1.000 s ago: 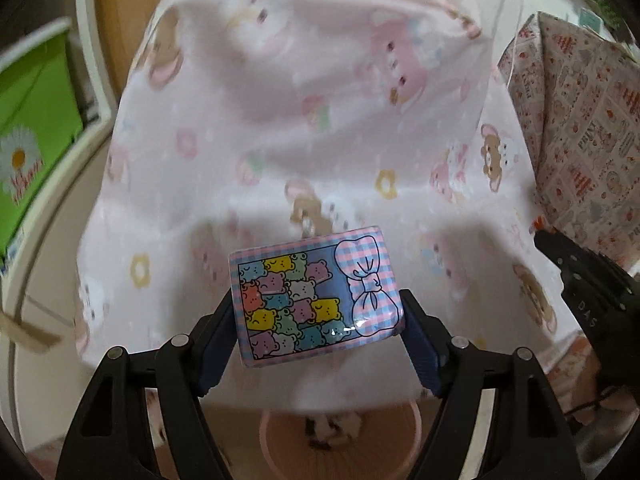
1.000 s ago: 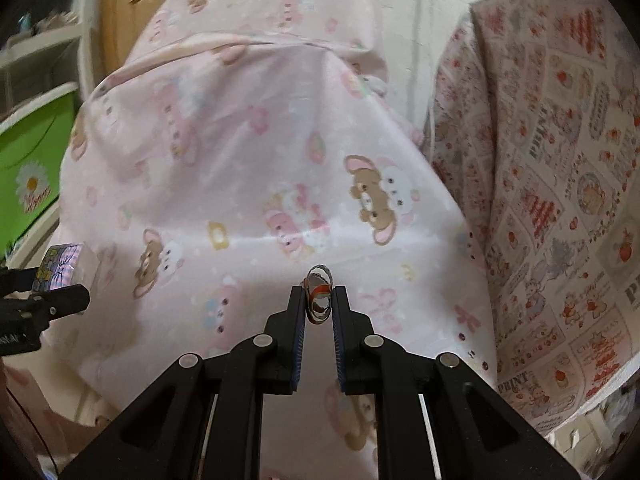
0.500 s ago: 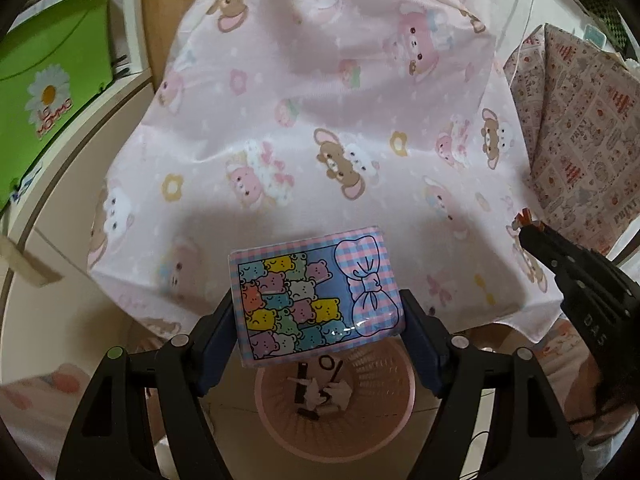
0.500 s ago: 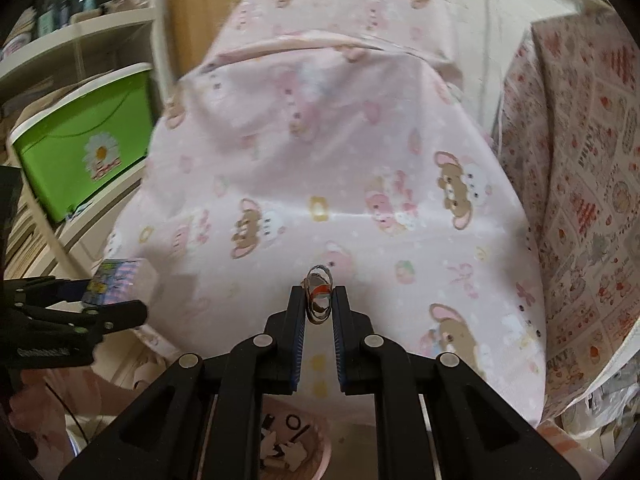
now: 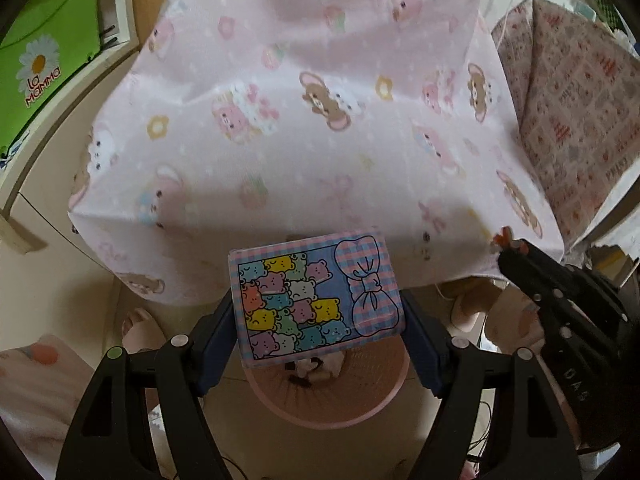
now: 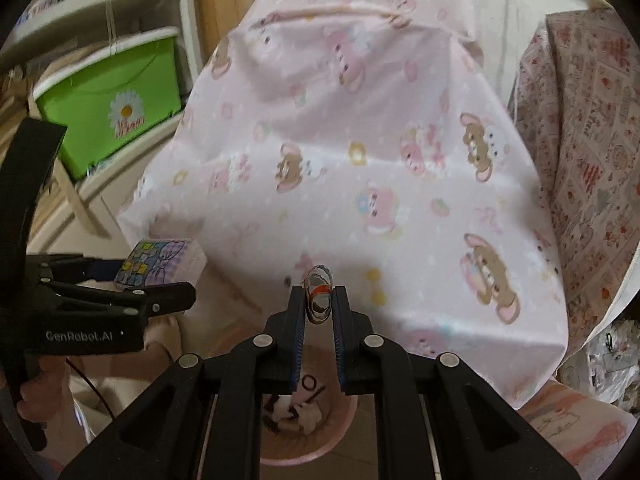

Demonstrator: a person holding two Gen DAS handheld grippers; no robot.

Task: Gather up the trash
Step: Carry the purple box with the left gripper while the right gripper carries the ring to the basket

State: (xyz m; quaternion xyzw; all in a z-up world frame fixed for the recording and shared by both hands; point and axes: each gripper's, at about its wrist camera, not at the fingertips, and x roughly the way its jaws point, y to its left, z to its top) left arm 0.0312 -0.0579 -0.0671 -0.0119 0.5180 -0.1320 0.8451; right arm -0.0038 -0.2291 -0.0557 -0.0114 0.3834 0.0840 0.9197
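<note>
Draping pink bear-print tablecloth [image 5: 304, 152]

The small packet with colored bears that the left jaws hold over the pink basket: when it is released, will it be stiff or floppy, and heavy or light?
The bear packet probably stays fairly stiff: held only by its side edges, it shows no sag. It looks thin and glossy, so likely light and somewhat slippery.
</note>
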